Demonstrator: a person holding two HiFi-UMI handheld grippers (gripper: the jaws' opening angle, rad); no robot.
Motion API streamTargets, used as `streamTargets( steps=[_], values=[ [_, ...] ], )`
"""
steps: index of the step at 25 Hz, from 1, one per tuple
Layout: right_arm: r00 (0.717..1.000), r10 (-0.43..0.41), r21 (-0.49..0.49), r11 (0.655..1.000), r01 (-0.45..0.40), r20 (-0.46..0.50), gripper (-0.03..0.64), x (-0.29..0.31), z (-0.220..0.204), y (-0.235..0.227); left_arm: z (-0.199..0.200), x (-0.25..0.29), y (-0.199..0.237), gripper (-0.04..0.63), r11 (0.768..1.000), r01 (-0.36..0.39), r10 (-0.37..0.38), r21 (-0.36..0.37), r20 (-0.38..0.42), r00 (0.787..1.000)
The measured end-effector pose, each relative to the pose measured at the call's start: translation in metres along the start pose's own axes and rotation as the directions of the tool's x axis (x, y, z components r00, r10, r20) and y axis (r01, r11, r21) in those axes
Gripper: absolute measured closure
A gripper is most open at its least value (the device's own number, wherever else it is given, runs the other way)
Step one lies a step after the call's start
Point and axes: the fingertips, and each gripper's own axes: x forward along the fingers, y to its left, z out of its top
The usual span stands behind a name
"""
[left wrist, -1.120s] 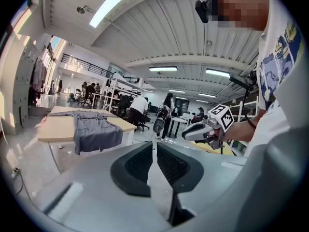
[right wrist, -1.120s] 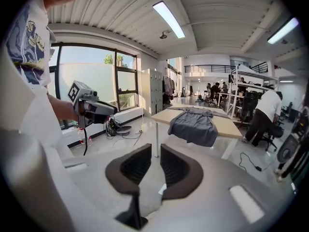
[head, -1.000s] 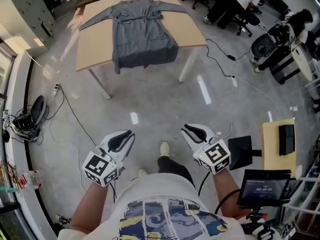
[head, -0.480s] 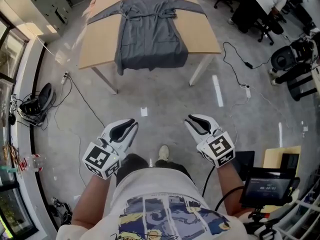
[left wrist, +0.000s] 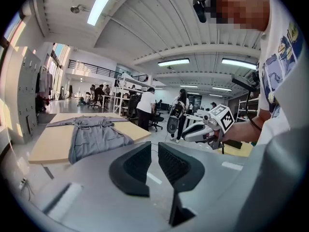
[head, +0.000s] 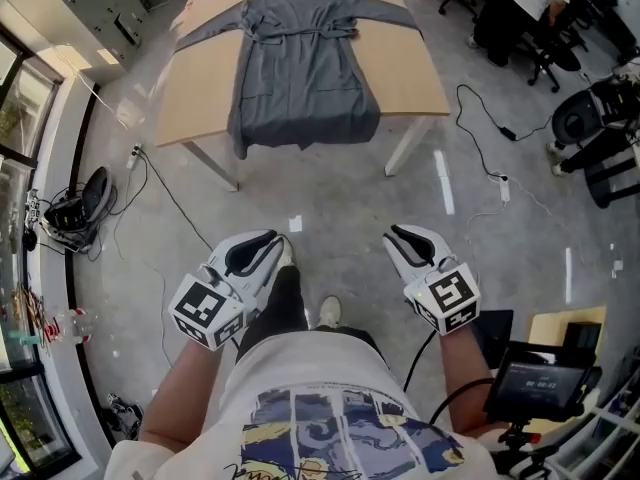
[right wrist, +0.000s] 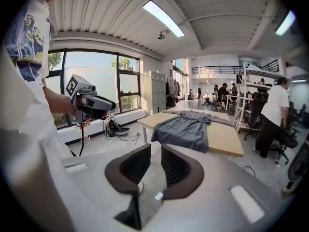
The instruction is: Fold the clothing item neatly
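A grey robe-like garment (head: 300, 68) lies spread flat on a light wooden table (head: 200, 98), sleeves out to both sides, its hem hanging over the near edge. It also shows far ahead as the garment (left wrist: 94, 134) in the left gripper view and the garment (right wrist: 186, 129) in the right gripper view. My left gripper (head: 265, 240) and right gripper (head: 400, 236) are held at waist height over the floor, well short of the table. Both stand open by a narrow gap with nothing between the jaws, as seen at the left gripper (left wrist: 154, 148) and the right gripper (right wrist: 155, 150).
Cables (head: 150, 198) run over the concrete floor at the left, next to a pile of gear (head: 65, 218). More cable and a power strip (head: 500, 183) lie at the right. Office chairs and a seated person (head: 525, 3) are beyond the table. A small monitor (head: 540, 383) stands at the lower right.
The person has walked toward the table, carrying both grippers forward. The table and garment sit lower and larger in the head view. The jaws look the same.
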Motion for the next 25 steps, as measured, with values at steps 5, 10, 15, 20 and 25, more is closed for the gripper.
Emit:
streamTargets(
  steps=[5,10,15,20,25],
  values=[
    [0.999,-0.026,-0.019,0.999,0.026,-0.03,0.561,0.019,0.009,-0.024,0.006,0.034,0.024,0.546,0.999,0.046,-0.046,-0.001,0.013,0.999],
    [0.997,-0.052,-0.018,0.999,0.051,-0.059,0.561,0.045,0.025,-0.046,0.023,0.06,0.061,0.546,0.997,0.074,-0.074,0.001,0.035,0.997],
    [0.995,-0.076,-0.011,0.997,0.075,-0.07,0.561,0.09,0.049,-0.065,0.037,0.072,0.116,0.546,0.997,0.077,-0.077,0.004,0.044,0.996],
    [0.993,-0.097,0.02,0.995,0.098,-0.063,0.561,0.142,0.078,-0.085,0.05,0.078,0.181,0.545,0.996,0.082,-0.082,0.023,0.027,0.996],
    [0.989,-0.13,0.019,0.991,0.132,-0.071,0.561,0.184,0.104,-0.105,0.063,0.091,0.23,0.545,0.994,0.103,-0.104,0.034,0.024,0.994]
  ],
)
